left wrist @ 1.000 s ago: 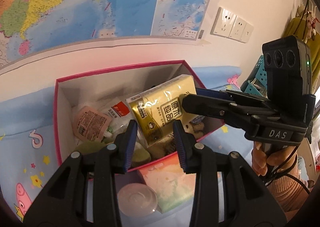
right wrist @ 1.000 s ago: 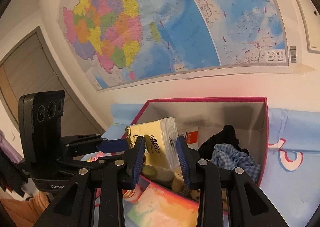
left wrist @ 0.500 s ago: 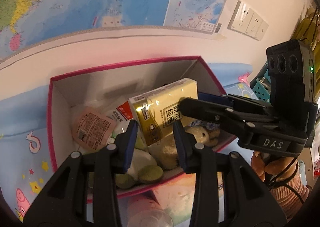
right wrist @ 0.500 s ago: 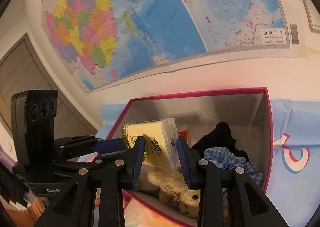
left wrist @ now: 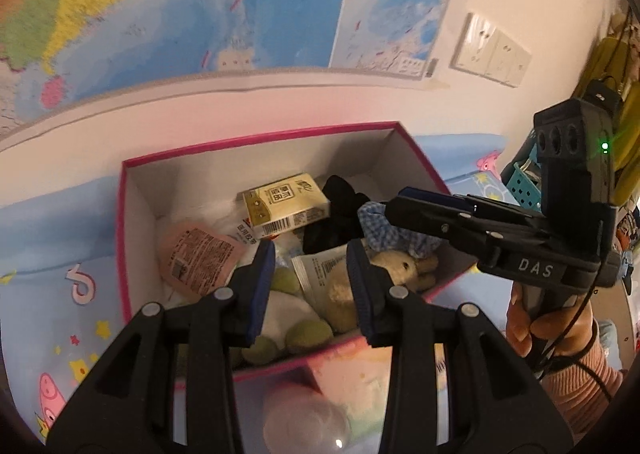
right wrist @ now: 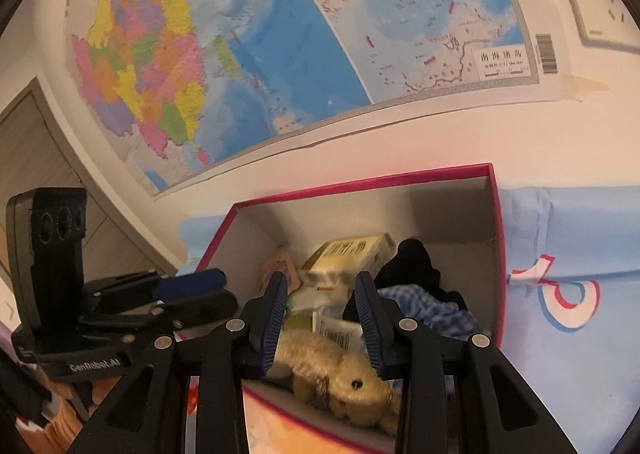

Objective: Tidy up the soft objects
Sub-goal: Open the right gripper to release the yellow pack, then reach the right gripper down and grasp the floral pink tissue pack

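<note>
- Lower frame, left view: the left gripper (left wrist: 310, 290) stands part open with nothing between its pads, over the box's near edge.
- Lower centre, right view: the right gripper (right wrist: 322, 328) is empty too; half a second back it clamped the tissue pack, and its jaws have just been opening.
- Mid frame: the tissue pack (left wrist: 286, 203) now lies tilted inside the pink box (left wrist: 124, 230), on other packets beside the black cloth (left wrist: 340, 209) and plush toy (left wrist: 400, 266).
- That item looks stowed; another soft thing likely comes next.
</note>
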Action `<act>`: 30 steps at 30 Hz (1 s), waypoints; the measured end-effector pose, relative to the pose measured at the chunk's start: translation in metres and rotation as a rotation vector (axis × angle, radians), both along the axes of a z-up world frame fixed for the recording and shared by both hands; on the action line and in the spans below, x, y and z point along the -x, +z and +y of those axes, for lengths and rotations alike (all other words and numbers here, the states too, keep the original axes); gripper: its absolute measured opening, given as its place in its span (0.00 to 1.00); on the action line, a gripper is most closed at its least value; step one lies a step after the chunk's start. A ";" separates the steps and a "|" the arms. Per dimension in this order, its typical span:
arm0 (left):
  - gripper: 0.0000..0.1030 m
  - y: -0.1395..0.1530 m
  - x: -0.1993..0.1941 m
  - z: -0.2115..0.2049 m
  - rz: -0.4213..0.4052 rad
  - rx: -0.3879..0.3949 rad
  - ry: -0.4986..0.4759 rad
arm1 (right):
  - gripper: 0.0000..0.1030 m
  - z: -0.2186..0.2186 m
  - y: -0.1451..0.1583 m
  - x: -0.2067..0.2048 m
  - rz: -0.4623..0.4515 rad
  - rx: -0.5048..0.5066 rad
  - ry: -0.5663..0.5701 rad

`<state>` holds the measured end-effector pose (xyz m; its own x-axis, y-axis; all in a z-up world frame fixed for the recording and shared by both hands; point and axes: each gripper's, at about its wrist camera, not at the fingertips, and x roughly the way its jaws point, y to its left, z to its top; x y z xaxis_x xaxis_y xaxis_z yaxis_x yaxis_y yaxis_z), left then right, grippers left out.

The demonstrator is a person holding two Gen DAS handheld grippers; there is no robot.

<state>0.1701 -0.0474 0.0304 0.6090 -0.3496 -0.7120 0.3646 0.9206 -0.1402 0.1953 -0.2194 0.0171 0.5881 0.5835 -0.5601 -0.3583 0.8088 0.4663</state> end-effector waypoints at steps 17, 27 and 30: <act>0.38 -0.016 0.136 -0.005 -0.074 -0.055 -0.131 | 0.51 -0.005 0.016 0.136 -0.053 -0.009 0.233; 0.38 -0.057 0.173 -0.009 0.038 -0.044 -0.143 | 0.55 0.003 -0.043 0.208 0.152 0.041 0.342; 0.38 -0.068 0.182 -0.009 0.079 -0.030 -0.143 | 0.55 0.007 -0.060 0.229 0.217 0.059 0.383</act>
<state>-0.0116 -0.0560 -0.0371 0.4964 -0.4071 -0.7668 0.4814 0.8641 -0.1471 -0.0335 -0.2121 -0.0428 0.2012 0.6996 -0.6856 -0.5361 0.6645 0.5207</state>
